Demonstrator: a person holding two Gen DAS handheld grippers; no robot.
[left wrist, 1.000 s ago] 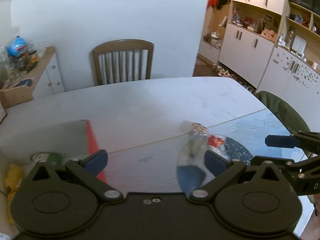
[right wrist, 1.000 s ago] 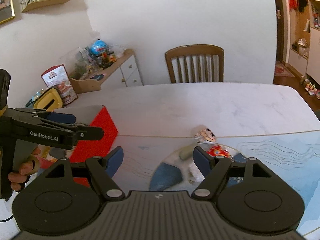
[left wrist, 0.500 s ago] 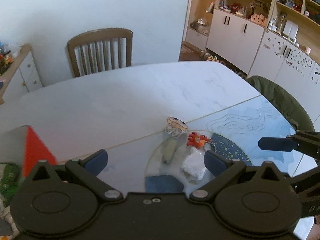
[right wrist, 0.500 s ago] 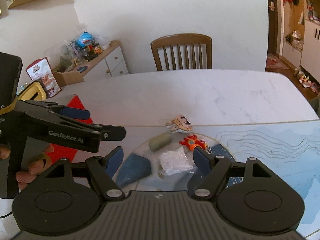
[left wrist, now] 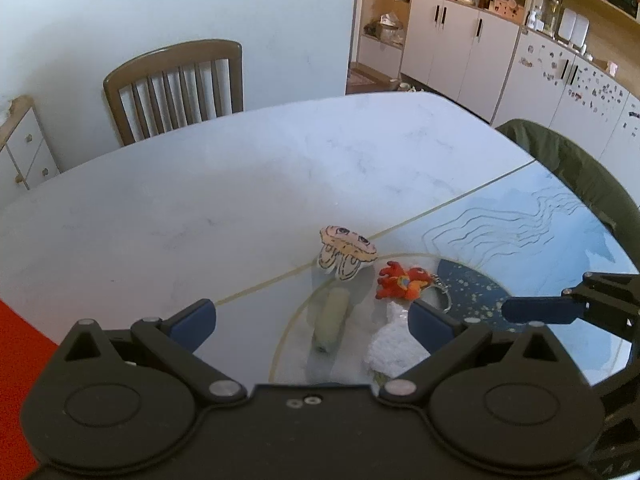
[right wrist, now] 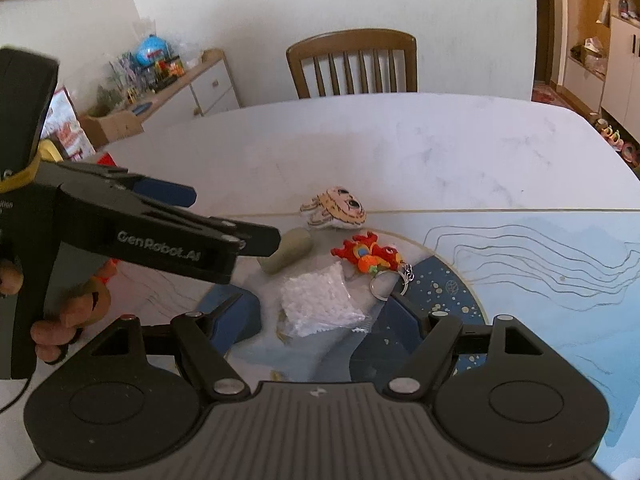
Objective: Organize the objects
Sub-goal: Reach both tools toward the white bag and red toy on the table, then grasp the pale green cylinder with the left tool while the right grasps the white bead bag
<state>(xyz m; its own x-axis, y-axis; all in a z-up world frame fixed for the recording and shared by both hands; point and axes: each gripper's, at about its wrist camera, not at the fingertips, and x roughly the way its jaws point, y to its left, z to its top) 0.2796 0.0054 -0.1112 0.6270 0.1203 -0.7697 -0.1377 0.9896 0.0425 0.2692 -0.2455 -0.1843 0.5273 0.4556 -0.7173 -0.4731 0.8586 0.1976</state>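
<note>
Four small things lie close together on the round print of a table mat: a cream jellyfish figure (left wrist: 347, 249) (right wrist: 335, 209), a red-orange plush keychain (left wrist: 402, 280) (right wrist: 368, 256), a pale green cylinder (left wrist: 331, 320) (right wrist: 288, 249) and a clear bag of white beads (left wrist: 394, 344) (right wrist: 320, 304). My left gripper (left wrist: 312, 318) is open, hovering with the cylinder and the bag between its fingers' lines. The right gripper (right wrist: 322, 318) is open just short of the bead bag. One of its blue fingers (left wrist: 536, 310) shows in the left view. A red box (left wrist: 16, 344) sits at the left.
A wooden chair (left wrist: 176, 88) stands behind the white marble table (left wrist: 240, 184). A green-draped chair (left wrist: 568, 168) is at the right edge. A cluttered sideboard (right wrist: 168, 80) lines the left wall, with white cabinets (left wrist: 480, 48) far right. A hand (right wrist: 60, 316) holds the left gripper.
Both grippers came forward and closer to the cluster of small things. The left view swung right, leaving the red box at its edge. Both stayed open.
</note>
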